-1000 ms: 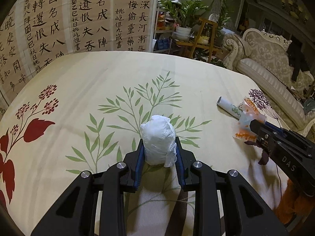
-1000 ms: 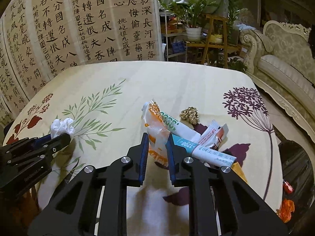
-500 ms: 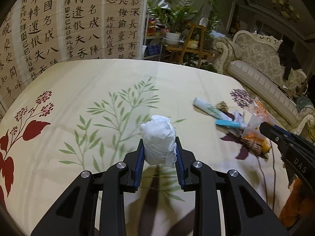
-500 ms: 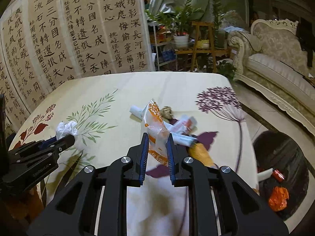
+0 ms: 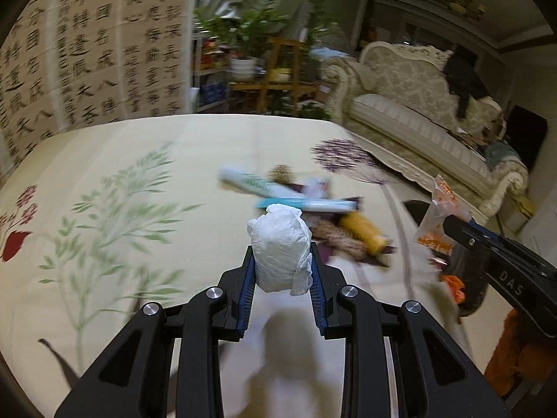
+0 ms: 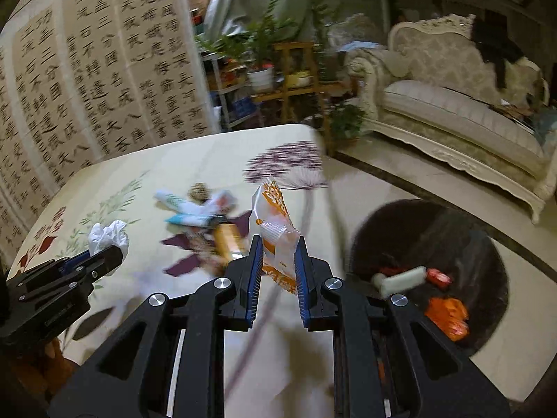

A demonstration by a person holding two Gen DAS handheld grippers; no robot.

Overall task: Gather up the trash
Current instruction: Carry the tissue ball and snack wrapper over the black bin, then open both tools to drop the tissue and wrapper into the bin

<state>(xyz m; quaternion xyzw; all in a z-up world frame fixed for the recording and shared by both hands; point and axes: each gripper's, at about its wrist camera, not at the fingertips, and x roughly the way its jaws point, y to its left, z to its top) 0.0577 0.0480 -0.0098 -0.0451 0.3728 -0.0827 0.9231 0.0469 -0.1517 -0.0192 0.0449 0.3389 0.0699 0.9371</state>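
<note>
My left gripper [image 5: 281, 254] is shut on a crumpled white tissue wad [image 5: 280, 249], held above the floral tablecloth [image 5: 139, 174]. In the right wrist view that wad [image 6: 108, 235] shows at the left. My right gripper [image 6: 276, 249] is shut on an orange and clear snack wrapper [image 6: 275, 223], seen also as the wrapper [image 5: 440, 216] at the right of the left wrist view. On the floor to the right stands a bin with a black bag [image 6: 428, 244], holding several bits of trash. A pile of trash [image 5: 306, 209] lies on the cloth: toothpaste tubes, a yellow packet and brown clumps.
The table's right edge [image 6: 330, 195] runs beside the bin. A cream sofa [image 6: 452, 104] stands behind the bin. A calligraphy screen [image 6: 87, 69] and plant shelves [image 6: 278, 62] stand past the table's far edge.
Both grippers have swung to the right across the table with their loads still held. The black bin has come into the right wrist view, and the trash pile now lies just ahead of the left gripper.
</note>
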